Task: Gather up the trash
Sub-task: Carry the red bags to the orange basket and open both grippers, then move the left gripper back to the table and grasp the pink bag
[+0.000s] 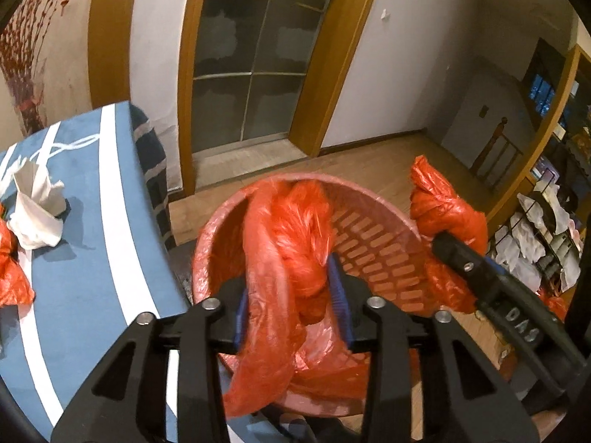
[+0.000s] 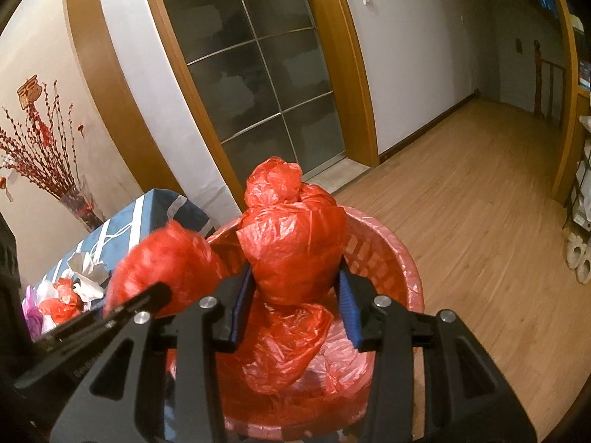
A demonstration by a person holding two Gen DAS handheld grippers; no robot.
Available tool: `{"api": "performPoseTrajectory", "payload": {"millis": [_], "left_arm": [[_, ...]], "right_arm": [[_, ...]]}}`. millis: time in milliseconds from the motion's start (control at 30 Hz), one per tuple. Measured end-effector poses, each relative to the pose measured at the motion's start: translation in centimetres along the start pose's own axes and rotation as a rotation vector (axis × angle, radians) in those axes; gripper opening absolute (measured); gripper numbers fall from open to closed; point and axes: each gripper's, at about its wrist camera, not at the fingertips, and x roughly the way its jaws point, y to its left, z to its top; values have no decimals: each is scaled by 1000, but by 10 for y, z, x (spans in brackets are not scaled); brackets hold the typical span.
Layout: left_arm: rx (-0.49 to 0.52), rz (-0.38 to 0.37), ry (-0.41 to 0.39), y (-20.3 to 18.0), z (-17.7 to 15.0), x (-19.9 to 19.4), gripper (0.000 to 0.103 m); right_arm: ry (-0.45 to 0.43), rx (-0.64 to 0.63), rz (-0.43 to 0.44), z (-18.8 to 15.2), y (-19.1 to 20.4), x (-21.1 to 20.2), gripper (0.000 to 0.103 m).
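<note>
Both tools — left tool [image 1: 291, 295], right tool [image 2: 295, 291] — grip seemingly separate red bags [image 2: 295, 243] over the bin [image 1: 384, 243].

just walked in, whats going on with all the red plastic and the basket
A person is clearing trash with a pair of tongs in each hand. The left tongs and the right tongs each grip a crumpled red plastic bag over a pink slotted basket that stands on the floor beside a table with a blue cloth. A crumpled tissue and more red plastic still lie on the table.
</note>
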Motion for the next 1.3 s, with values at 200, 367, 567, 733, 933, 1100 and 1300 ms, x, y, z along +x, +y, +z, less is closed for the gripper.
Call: {"api": "performPoseTrajectory", "payload": {"millis": [200, 367, 567, 733, 933, 1100, 1300], "left_arm": [[-27, 45, 15, 11, -8, -4, 56], [-11, 115, -7, 16, -15, -19, 67], [43, 205, -49, 32, -23, -45, 74], [48, 245, -74, 46, -31, -61, 75], [5, 322, -113, 83, -38, -92, 78], [-63, 453, -163, 133, -40, -129, 82], [-210, 644, -207, 212, -36, -164, 82]], "right_arm": [[-3, -3, -15, -4, -1, -2, 62], [1, -32, -39, -11, 5, -4, 68], [4, -75, -55, -18, 15, -12, 70], [6, -116, -46, -24, 33, -22, 70], [16, -176, -19, -34, 62, -30, 70], [25, -231, 13, -46, 94, -32, 75], [49, -303, 67, -61, 137, -26, 75]]}}
